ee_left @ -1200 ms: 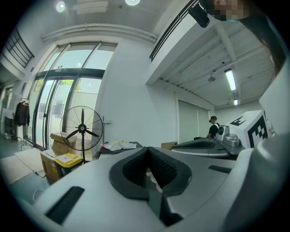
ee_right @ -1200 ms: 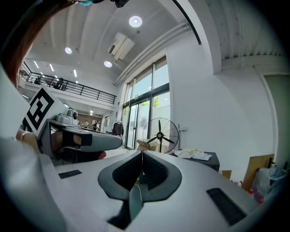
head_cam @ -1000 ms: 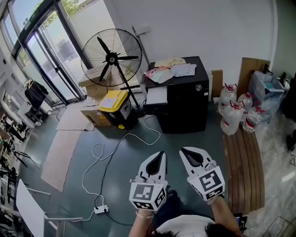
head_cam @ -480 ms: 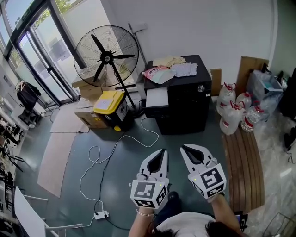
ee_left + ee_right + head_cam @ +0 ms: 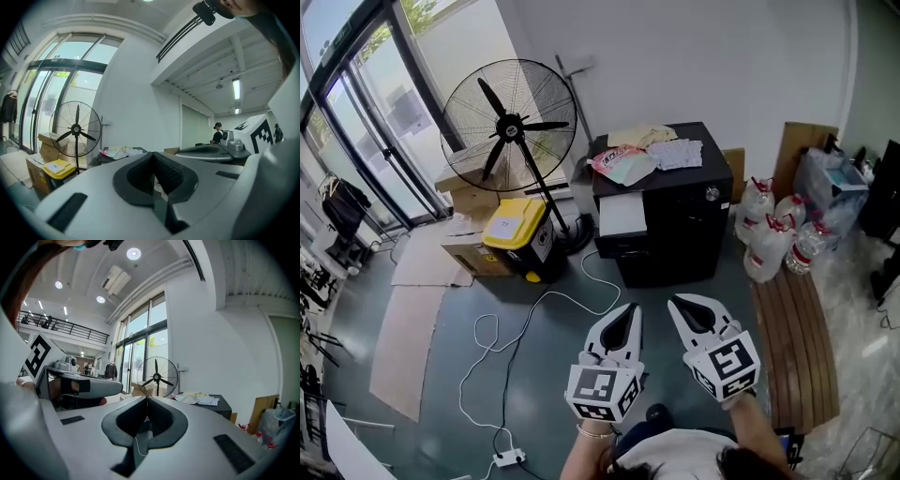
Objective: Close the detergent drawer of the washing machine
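A black washing machine (image 5: 675,225) stands against the far wall, with a white detergent drawer (image 5: 622,215) jutting out at its upper left front. Clothes (image 5: 647,150) lie on its top. My left gripper (image 5: 628,313) and right gripper (image 5: 681,306) hover side by side low in the head view, well short of the machine, both pointing toward it. Each is shut with nothing between the jaws. In the left gripper view the left gripper (image 5: 152,155) shows its pads pressed together. The right gripper (image 5: 146,399) looks the same in its own view, with the machine (image 5: 213,402) beyond it.
A big standing fan (image 5: 508,127) is left of the machine, with a yellow-lidded bin (image 5: 516,228) and cardboard boxes (image 5: 469,246) by it. A white cable (image 5: 525,323) snakes over the floor to a power strip (image 5: 508,458). Water bottles (image 5: 773,230) and a wooden bench (image 5: 792,337) are on the right.
The view has shifted: the machine and fan sit a little lower and further right in the head view. Both grippers keep their place in the frame and stay shut.
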Demonstrator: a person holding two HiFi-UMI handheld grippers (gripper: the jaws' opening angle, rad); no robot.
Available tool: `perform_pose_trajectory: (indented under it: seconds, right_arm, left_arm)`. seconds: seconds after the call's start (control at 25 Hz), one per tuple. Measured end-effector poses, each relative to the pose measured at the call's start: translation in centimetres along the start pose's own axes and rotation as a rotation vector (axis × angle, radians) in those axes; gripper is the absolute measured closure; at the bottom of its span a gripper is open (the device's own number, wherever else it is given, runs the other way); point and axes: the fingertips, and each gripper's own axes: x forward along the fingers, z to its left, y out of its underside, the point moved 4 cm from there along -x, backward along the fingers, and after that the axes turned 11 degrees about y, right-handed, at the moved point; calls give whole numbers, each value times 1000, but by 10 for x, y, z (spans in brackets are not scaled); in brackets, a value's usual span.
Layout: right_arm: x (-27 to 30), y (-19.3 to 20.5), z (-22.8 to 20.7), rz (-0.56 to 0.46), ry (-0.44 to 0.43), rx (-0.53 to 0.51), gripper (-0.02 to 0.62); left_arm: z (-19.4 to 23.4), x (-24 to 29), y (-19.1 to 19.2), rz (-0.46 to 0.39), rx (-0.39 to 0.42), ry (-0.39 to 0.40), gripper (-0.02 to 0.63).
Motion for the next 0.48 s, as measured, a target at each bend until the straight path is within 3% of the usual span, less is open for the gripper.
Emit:
perform_pose_trajectory:
  seconds: [0.48]
  right_arm:
    - [53, 8, -13, 25, 67, 10, 571]
  left_arm:
    - [53, 27, 13, 17, -23, 36, 591]
